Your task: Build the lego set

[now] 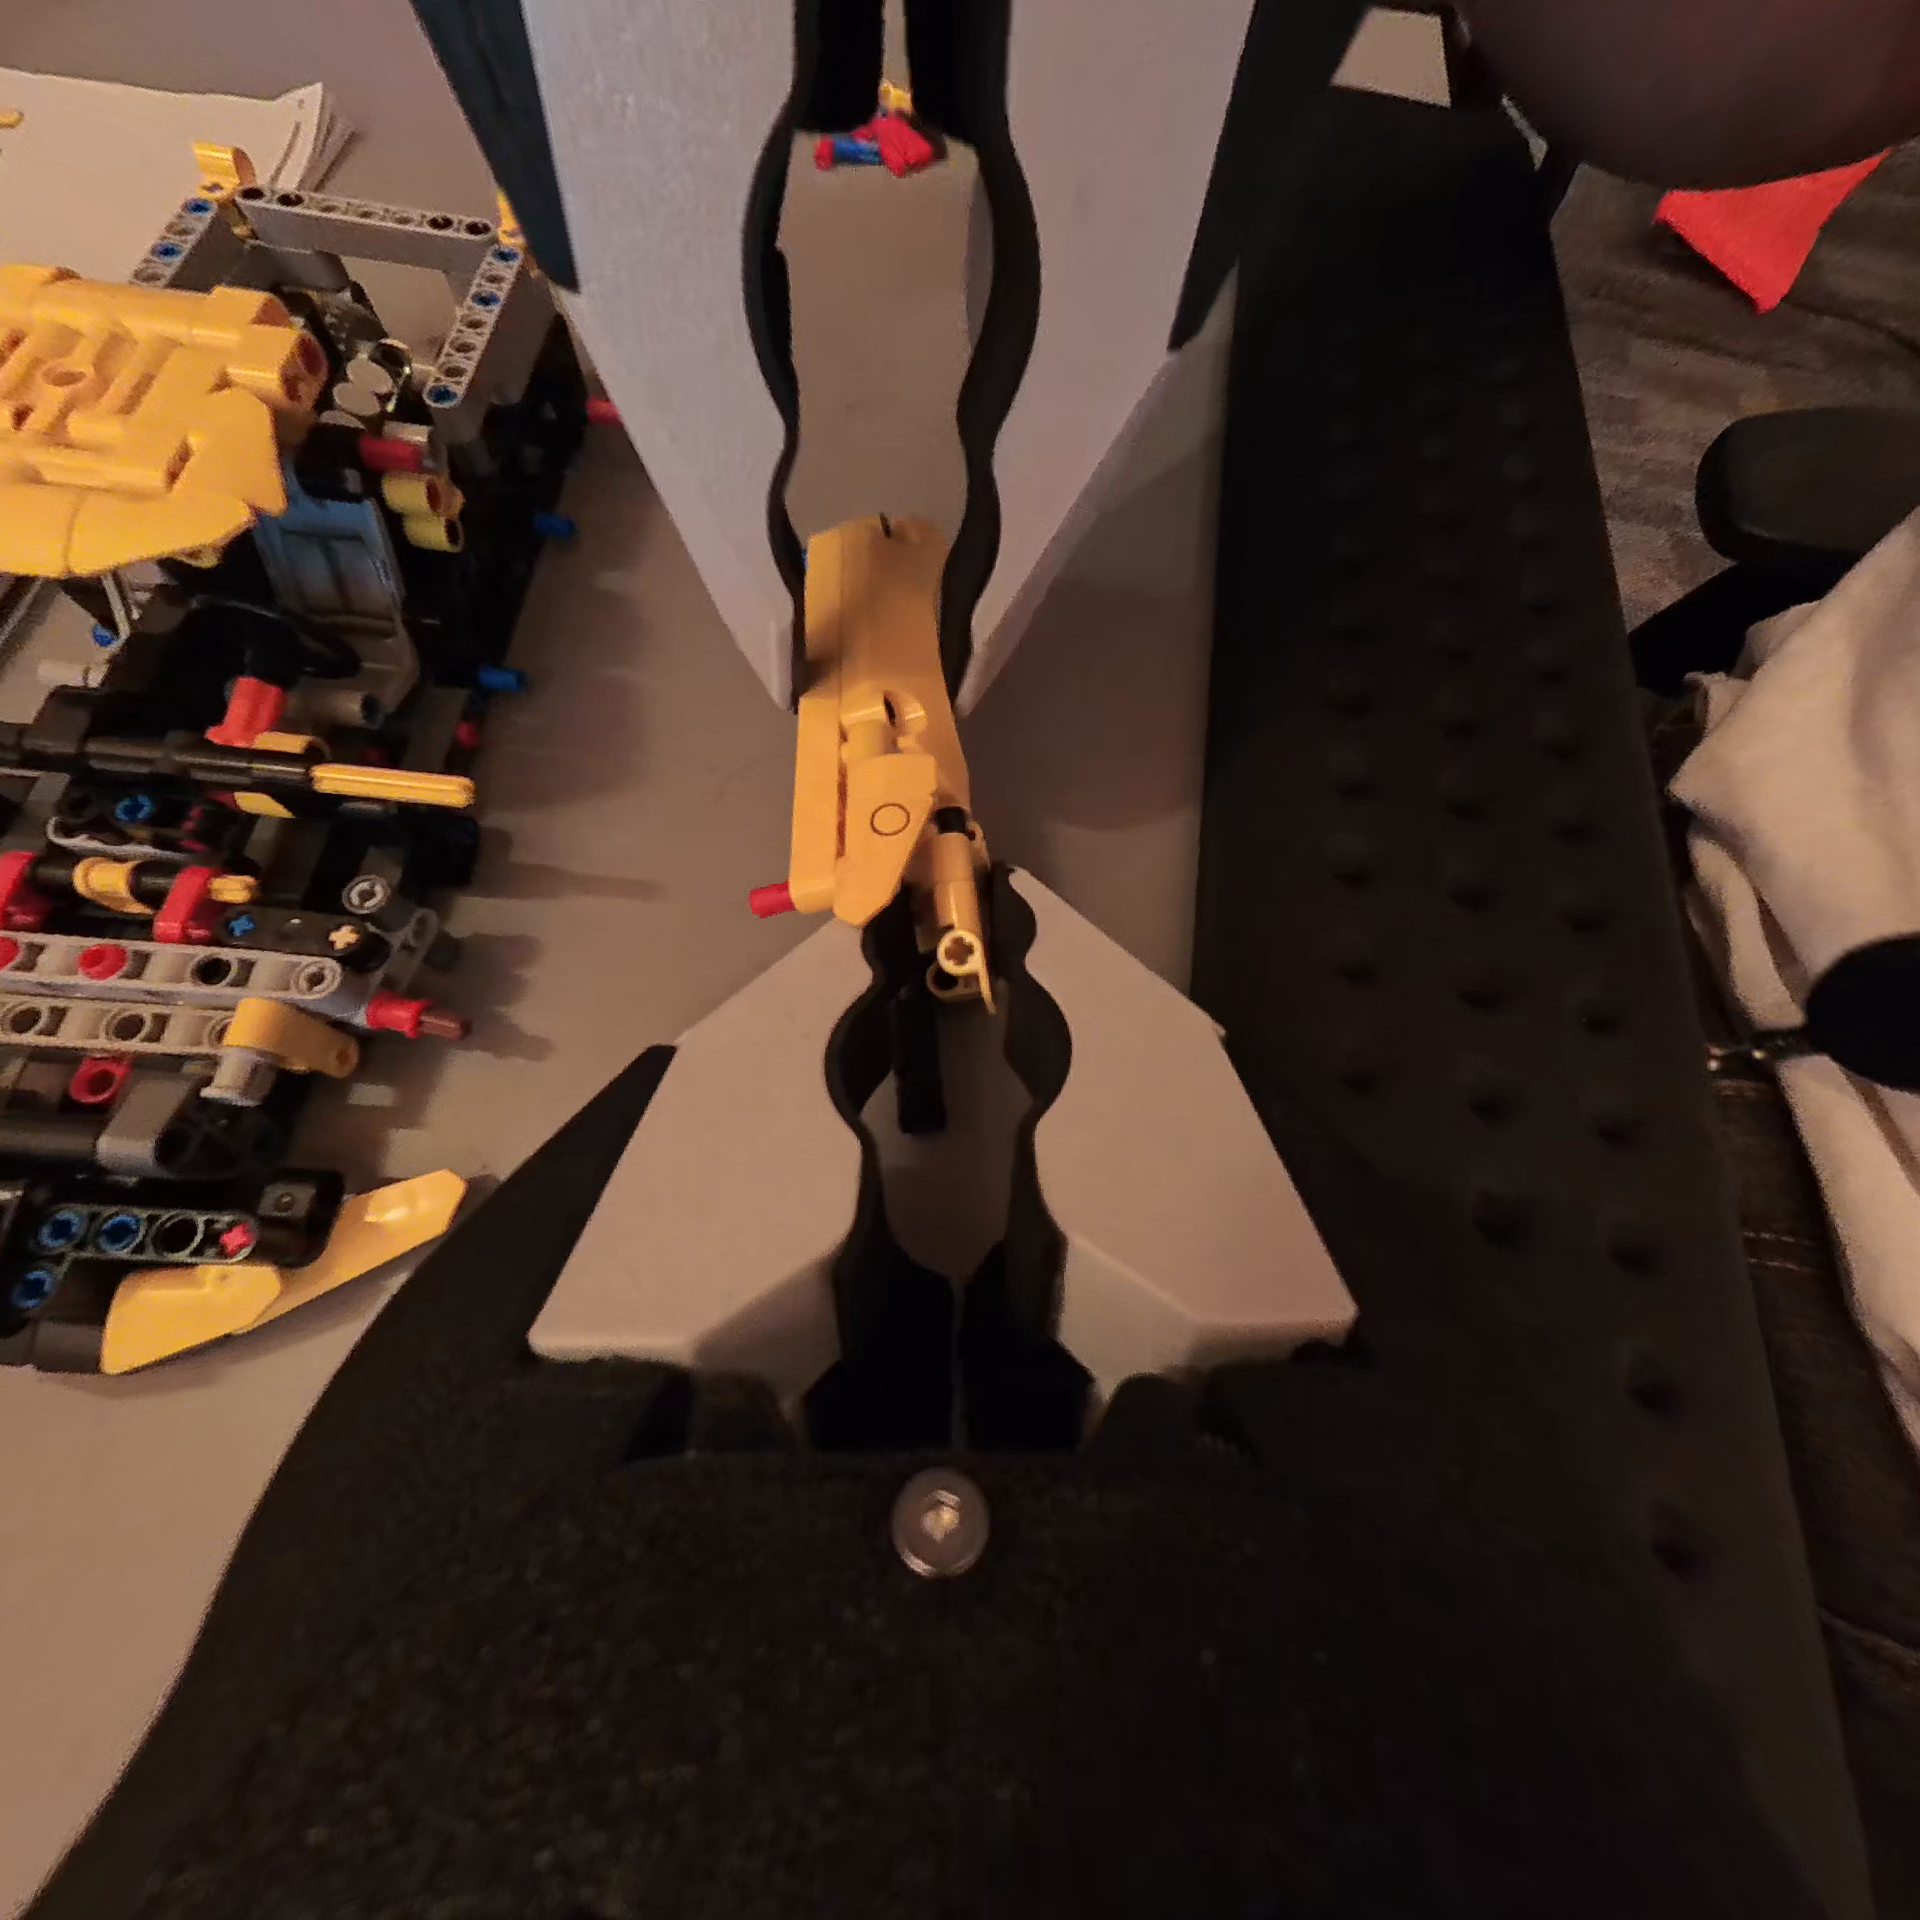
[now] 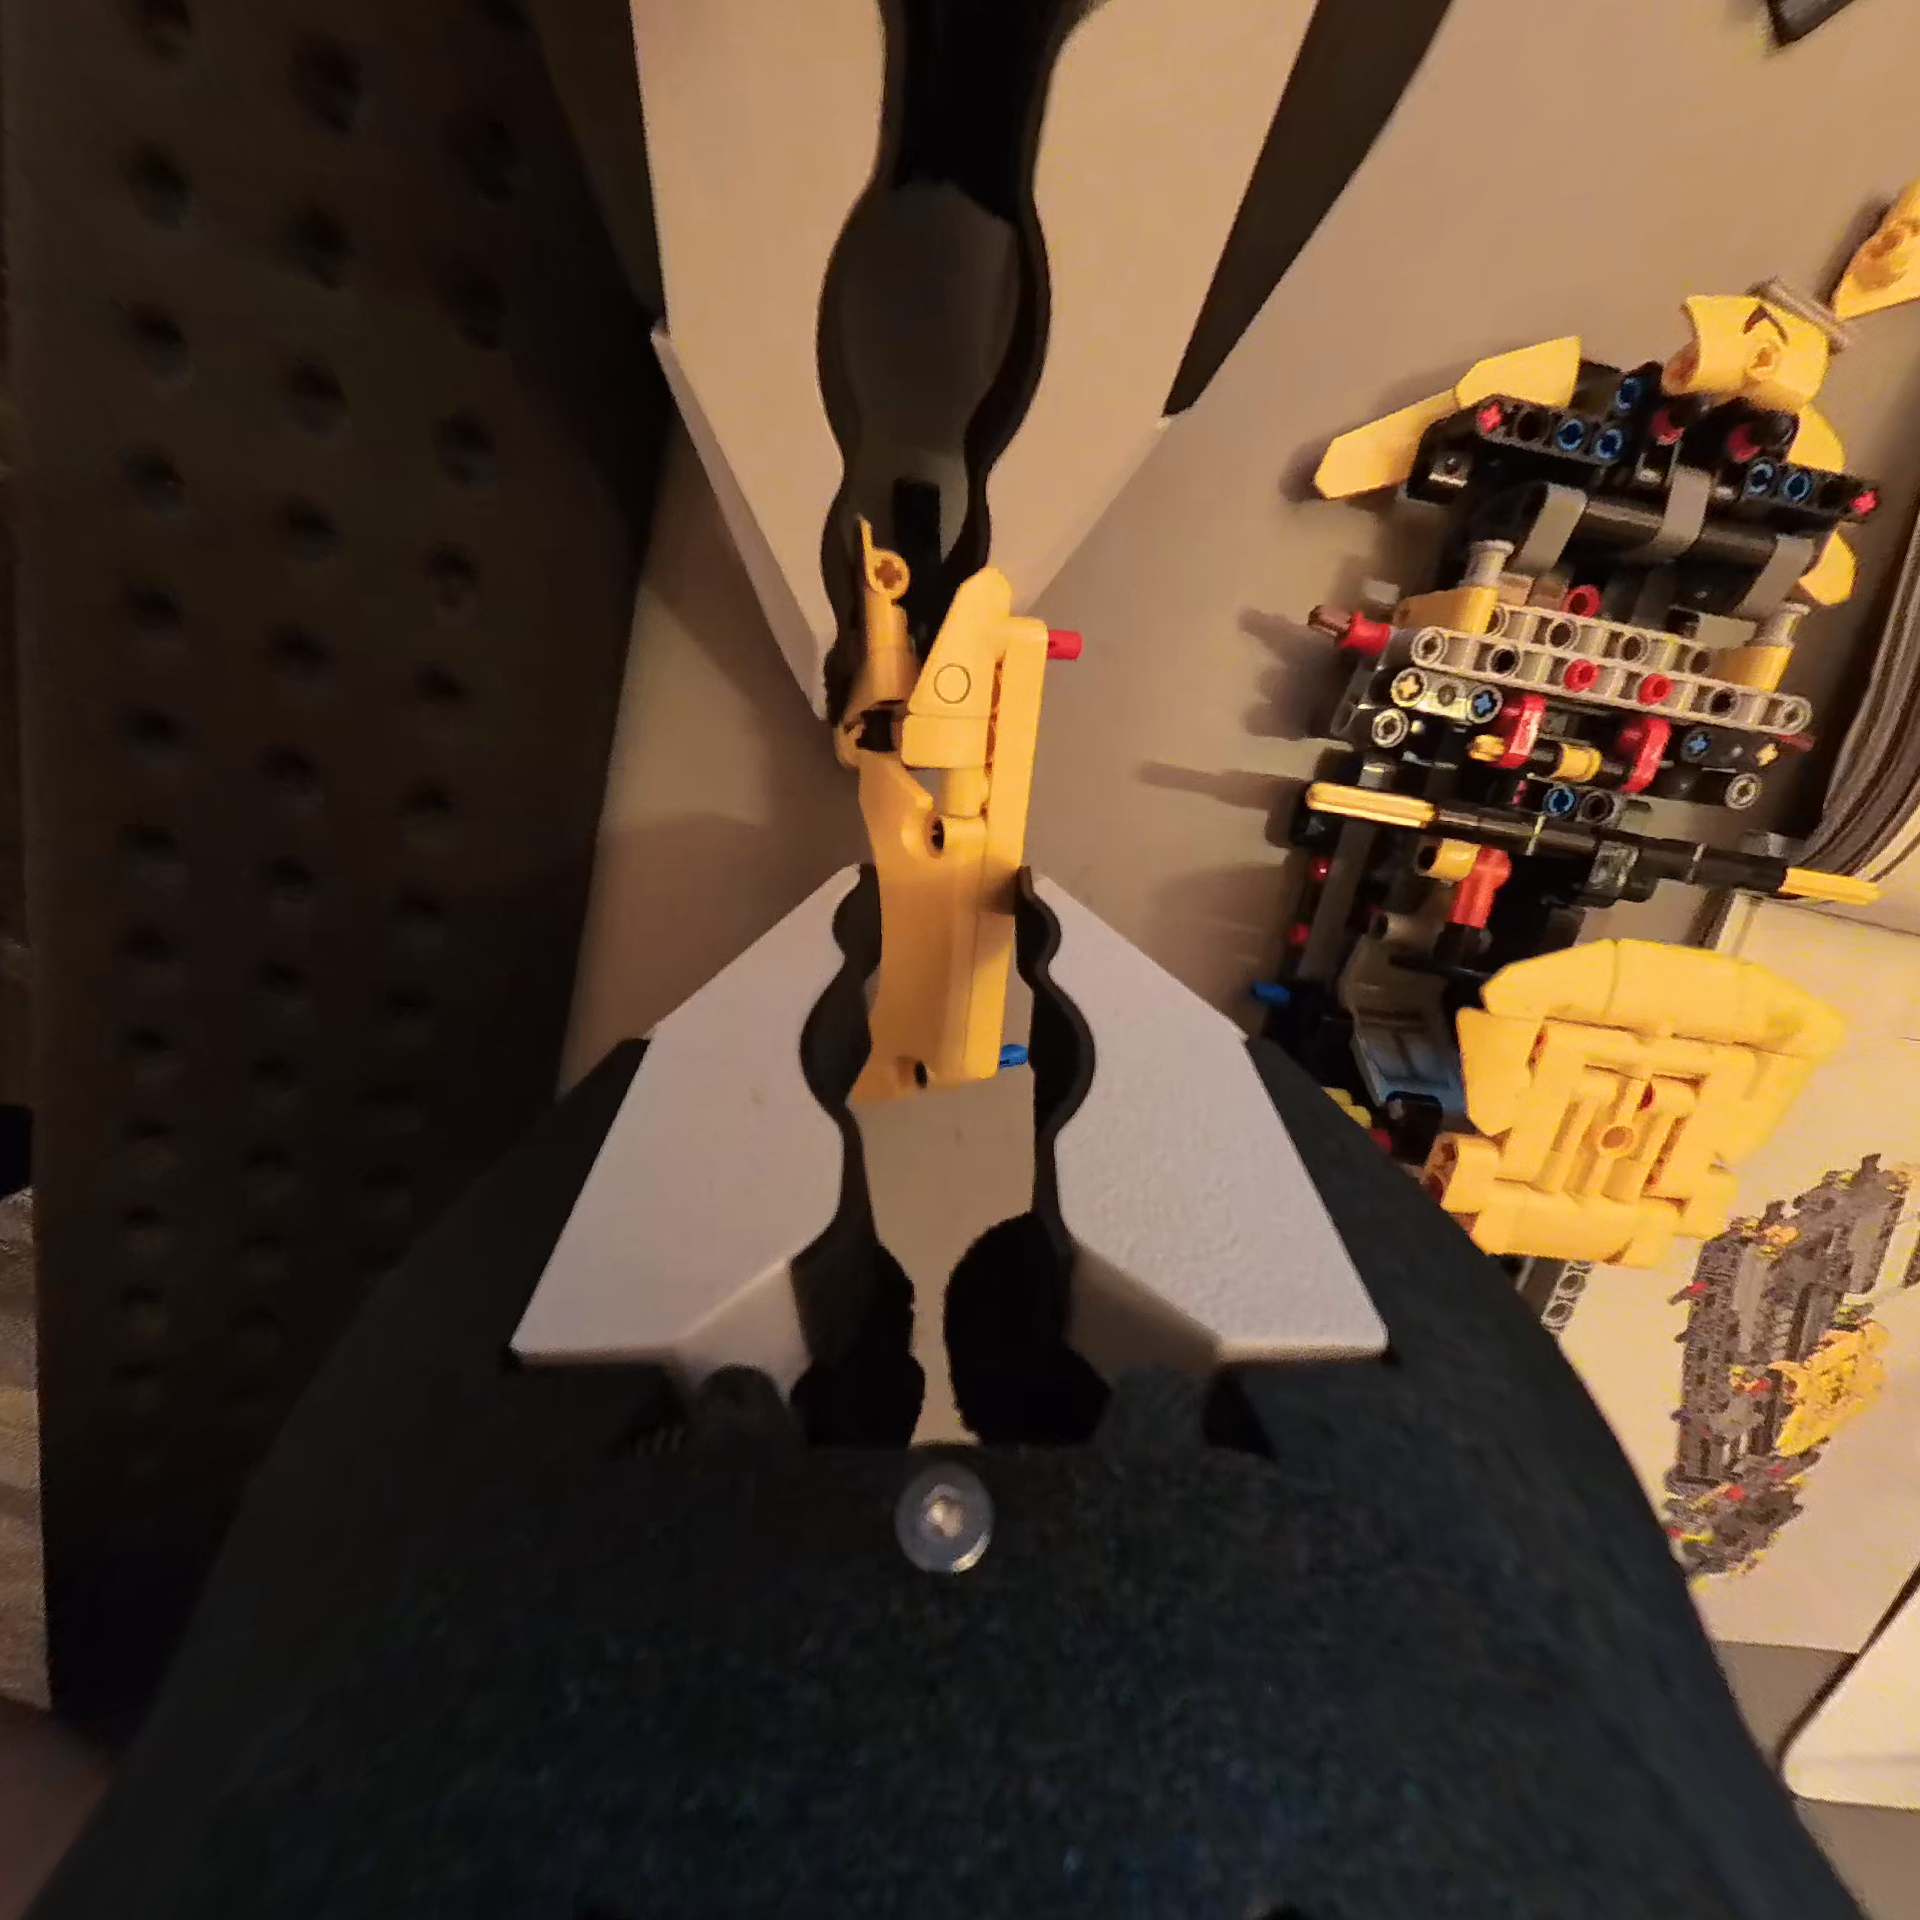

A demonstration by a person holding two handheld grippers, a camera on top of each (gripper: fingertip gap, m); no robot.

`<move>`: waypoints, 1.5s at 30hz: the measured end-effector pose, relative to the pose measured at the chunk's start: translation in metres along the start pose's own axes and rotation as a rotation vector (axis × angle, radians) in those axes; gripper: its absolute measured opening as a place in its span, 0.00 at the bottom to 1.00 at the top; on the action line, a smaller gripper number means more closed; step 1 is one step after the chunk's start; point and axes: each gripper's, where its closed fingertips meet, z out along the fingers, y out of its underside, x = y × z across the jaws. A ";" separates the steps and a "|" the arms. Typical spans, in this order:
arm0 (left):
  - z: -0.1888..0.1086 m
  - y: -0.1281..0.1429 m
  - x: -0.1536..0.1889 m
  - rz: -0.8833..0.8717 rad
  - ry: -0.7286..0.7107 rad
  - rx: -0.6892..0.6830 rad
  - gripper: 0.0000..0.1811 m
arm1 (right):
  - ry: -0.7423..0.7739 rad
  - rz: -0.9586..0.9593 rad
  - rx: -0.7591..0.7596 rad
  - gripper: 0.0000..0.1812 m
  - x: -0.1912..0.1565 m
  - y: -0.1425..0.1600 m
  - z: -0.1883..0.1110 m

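A small yellow sub-assembly [image 1: 862, 790] of a long panel, a wedge panel, a red pin and a yellow connector on a black piece hangs in the air between my two grippers. My left gripper [image 1: 940, 914] is shut on its connector and black end. My right gripper [image 1: 873, 686] comes from the opposite side and is shut on the long panel. The right wrist view shows the same: my right gripper [image 2: 935, 888] clamps the sub-assembly [image 2: 935, 935] by its panel, and my left gripper [image 2: 914, 644] holds the far end. The large black, grey and yellow model [image 1: 208, 727] lies on the table beside them.
The model [image 2: 1558, 727] lies next to an open instruction booklet [image 2: 1766, 1351]. A black studded strip [image 1: 1455, 935] runs along the table's side. A few loose red and blue parts [image 1: 878, 140] lie farther off. A chair [image 1: 1808, 499] and white cloth [image 1: 1818, 779] lie beyond the strip.
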 end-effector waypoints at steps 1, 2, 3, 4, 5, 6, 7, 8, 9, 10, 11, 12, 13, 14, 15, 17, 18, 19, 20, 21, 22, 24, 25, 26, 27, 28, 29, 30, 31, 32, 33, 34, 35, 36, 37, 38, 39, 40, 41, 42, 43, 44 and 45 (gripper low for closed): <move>0.000 0.000 0.000 0.003 -0.006 0.007 0.09 | -0.003 0.006 0.016 0.14 0.000 0.001 0.001; 0.000 0.000 0.000 0.001 -0.003 0.009 0.09 | -0.001 0.014 0.038 0.14 0.000 0.001 0.002; 0.000 0.000 0.000 -0.009 0.006 0.009 0.08 | 0.003 0.021 0.061 0.14 -0.001 0.002 0.003; -0.001 0.000 0.001 -0.021 0.019 0.010 0.09 | 0.014 0.024 0.081 0.14 -0.002 0.002 0.004; -0.003 -0.001 0.001 -0.030 0.028 0.021 0.13 | 0.040 0.023 0.085 0.14 -0.001 0.004 0.005; -0.006 -0.004 0.000 -0.038 0.027 0.051 0.16 | 0.081 0.020 0.079 0.14 0.003 0.007 0.005; -0.010 -0.009 -0.002 -0.048 0.026 0.089 0.18 | 0.108 0.024 0.082 0.14 0.005 0.009 0.004; -0.015 -0.012 -0.004 -0.062 0.023 0.124 0.20 | 0.115 0.038 0.090 0.14 0.004 0.010 0.002; -0.018 -0.015 -0.008 -0.079 0.015 0.152 0.22 | 0.123 0.048 0.105 0.14 0.004 0.009 -0.001; -0.021 -0.018 -0.010 -0.092 0.017 0.176 0.24 | 0.151 0.045 0.126 0.14 0.005 0.006 -0.006; -0.022 -0.023 -0.009 -0.101 0.028 0.198 0.25 | 0.178 0.028 0.148 0.14 0.005 0.001 -0.011; -0.023 -0.027 -0.008 -0.110 0.039 0.218 0.25 | 0.186 0.008 0.165 0.14 0.002 -0.006 -0.015; -0.024 -0.031 -0.007 -0.127 0.056 0.235 0.25 | 0.200 -0.012 0.173 0.14 0.000 -0.012 -0.018; -0.026 -0.035 -0.004 -0.155 0.087 0.253 0.24 | 0.214 -0.040 0.165 0.14 -0.003 -0.016 -0.019; -0.030 -0.040 0.000 -0.184 0.133 0.284 0.20 | 0.225 -0.066 0.151 0.14 -0.005 -0.019 -0.020; -0.038 -0.046 0.005 -0.216 0.183 0.331 0.16 | 0.250 -0.089 0.133 0.14 -0.006 -0.023 -0.022; -0.038 -0.045 0.005 -0.223 0.189 0.327 0.15 | 0.254 -0.094 0.131 0.14 -0.007 -0.024 -0.024; -0.038 -0.043 0.007 -0.225 0.194 0.319 0.15 | 0.255 -0.102 0.130 0.14 -0.008 -0.025 -0.025; -0.038 -0.043 0.007 -0.221 0.189 0.317 0.15 | 0.261 -0.106 0.134 0.14 -0.008 -0.026 -0.026; -0.039 -0.043 0.006 -0.219 0.181 0.321 0.15 | 0.276 -0.111 0.136 0.14 -0.006 -0.026 -0.027; -0.039 -0.043 0.006 -0.220 0.180 0.323 0.15 | 0.289 -0.119 0.139 0.14 -0.005 -0.027 -0.028; -0.039 -0.042 0.006 -0.209 0.173 0.324 0.16 | 0.292 -0.133 0.130 0.14 -0.007 -0.027 -0.030; -0.039 -0.042 0.006 -0.192 0.158 0.324 0.16 | 0.303 -0.141 0.118 0.14 -0.006 -0.027 -0.031; -0.039 -0.042 0.007 -0.178 0.156 0.319 0.15 | 0.304 -0.155 0.110 0.14 -0.007 -0.027 -0.031; -0.039 -0.041 0.009 -0.172 0.161 0.310 0.15 | 0.300 -0.163 0.101 0.14 -0.009 -0.027 -0.031; -0.040 -0.041 0.010 -0.168 0.166 0.305 0.15 | 0.298 -0.168 0.099 0.14 -0.009 -0.028 -0.032; -0.041 -0.042 0.011 -0.169 0.173 0.306 0.14 | 0.295 -0.170 0.106 0.14 -0.010 -0.029 -0.032; -0.042 -0.043 0.010 -0.175 0.176 0.314 0.14 | 0.300 -0.166 0.120 0.14 -0.009 -0.030 -0.034; -0.045 -0.046 0.010 -0.184 0.183 0.333 0.11 | 0.312 -0.151 0.140 0.15 -0.006 -0.030 -0.036; -0.050 -0.050 0.009 -0.199 0.193 0.367 0.04 | 0.319 -0.125 0.159 0.15 -0.002 -0.028 -0.038; -0.054 -0.052 0.005 -0.215 0.184 0.390 0.04 | 0.313 -0.090 0.212 0.16 0.000 -0.029 -0.041; -0.057 -0.053 0.001 -0.229 0.176 0.406 0.04 | 0.289 -0.034 0.300 0.19 0.001 -0.033 -0.048; -0.059 -0.054 -0.002 -0.246 0.176 0.417 0.04 | 0.241 0.031 0.410 0.19 -0.001 -0.038 -0.057; -0.059 -0.053 -0.004 -0.265 0.177 0.422 0.04 | 0.203 0.101 0.518 0.20 -0.001 -0.041 -0.066; -0.059 -0.052 -0.007 -0.282 0.174 0.419 0.04 | 0.187 0.185 0.604 0.22 0.004 -0.037 -0.072; -0.058 -0.050 -0.009 -0.299 0.170 0.412 0.04 | 0.153 0.278 0.669 0.26 0.007 -0.030 -0.073; -0.059 -0.050 -0.010 -0.329 0.187 0.419 0.04 | 0.097 0.371 0.725 0.28 0.007 -0.023 -0.070; -0.062 -0.053 -0.011 -0.376 0.220 0.449 0.04 | 0.073 0.450 0.781 0.28 0.011 -0.017 -0.067; -0.067 -0.057 -0.014 -0.432 0.259 0.487 0.04 | 0.078 0.497 0.863 0.30 0.015 -0.013 -0.067; -0.071 -0.060 -0.016 -0.491 0.306 0.523 0.04 | 0.083 0.527 0.977 0.31 0.018 -0.013 -0.072; -0.076 -0.063 -0.016 -0.557 0.368 0.561 0.04 | 0.051 0.553 1.077 0.30 0.018 -0.014 -0.076; -0.080 -0.065 -0.015 -0.627 0.451 0.592 0.04 | -0.032 0.551 1.132 0.29 0.010 -0.021 -0.076; -0.083 -0.068 -0.016 -0.698 0.520 0.620 0.04 | -0.103 0.516 1.154 0.24 0.001 -0.031 -0.076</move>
